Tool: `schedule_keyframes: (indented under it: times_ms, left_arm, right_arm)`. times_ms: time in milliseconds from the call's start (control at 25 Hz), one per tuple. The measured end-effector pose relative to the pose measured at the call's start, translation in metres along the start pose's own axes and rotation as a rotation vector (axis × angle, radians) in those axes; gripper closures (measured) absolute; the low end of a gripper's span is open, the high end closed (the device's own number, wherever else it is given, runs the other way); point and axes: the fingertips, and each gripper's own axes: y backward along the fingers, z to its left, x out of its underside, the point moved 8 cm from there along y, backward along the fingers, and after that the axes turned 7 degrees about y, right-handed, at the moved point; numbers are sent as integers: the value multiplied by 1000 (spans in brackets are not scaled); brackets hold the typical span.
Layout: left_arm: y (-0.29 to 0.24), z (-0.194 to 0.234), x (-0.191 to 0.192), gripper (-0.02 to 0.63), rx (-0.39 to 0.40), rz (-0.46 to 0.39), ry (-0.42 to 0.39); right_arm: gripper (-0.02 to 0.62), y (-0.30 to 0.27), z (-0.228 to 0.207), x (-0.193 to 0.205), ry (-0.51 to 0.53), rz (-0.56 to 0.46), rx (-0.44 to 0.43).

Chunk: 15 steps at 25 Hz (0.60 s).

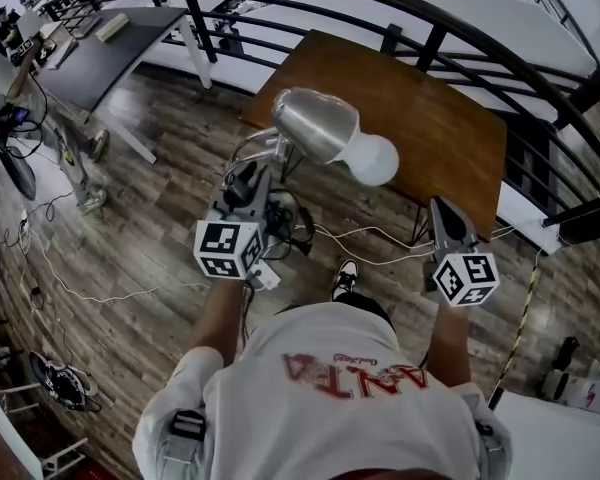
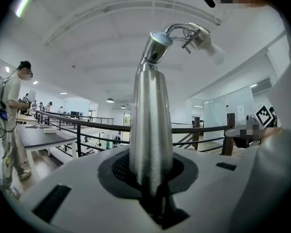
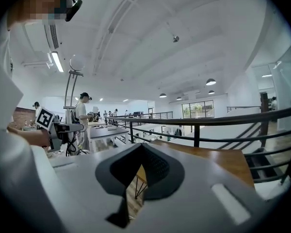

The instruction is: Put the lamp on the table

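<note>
Brushed-steel, the lamp [image 1: 318, 123] rises upright out of the left gripper [image 1: 258, 168], which pinches its stem, with the brown table [image 1: 450, 128] just beyond to the far right, nearer the empty, pressed-together right gripper [image 1: 446, 220].

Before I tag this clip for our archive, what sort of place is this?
Probably a mezzanine in an open-plan lab or workshop: a black railing edges the plank floor by a wooden table, and people stand at work desks nearby.

head view: overhead, steeply down | gripper views: low, level, outward | shared: table [image 1: 420, 128], railing [image 1: 432, 48]
</note>
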Motion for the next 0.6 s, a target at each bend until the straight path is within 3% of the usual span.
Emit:
schedule_keyframes:
  times_ms: [600]
  left_arm:
    - [-123, -20, -33, 517, -56, 3, -27]
  right_arm:
    - [593, -101, -119, -23, -14, -26, -83]
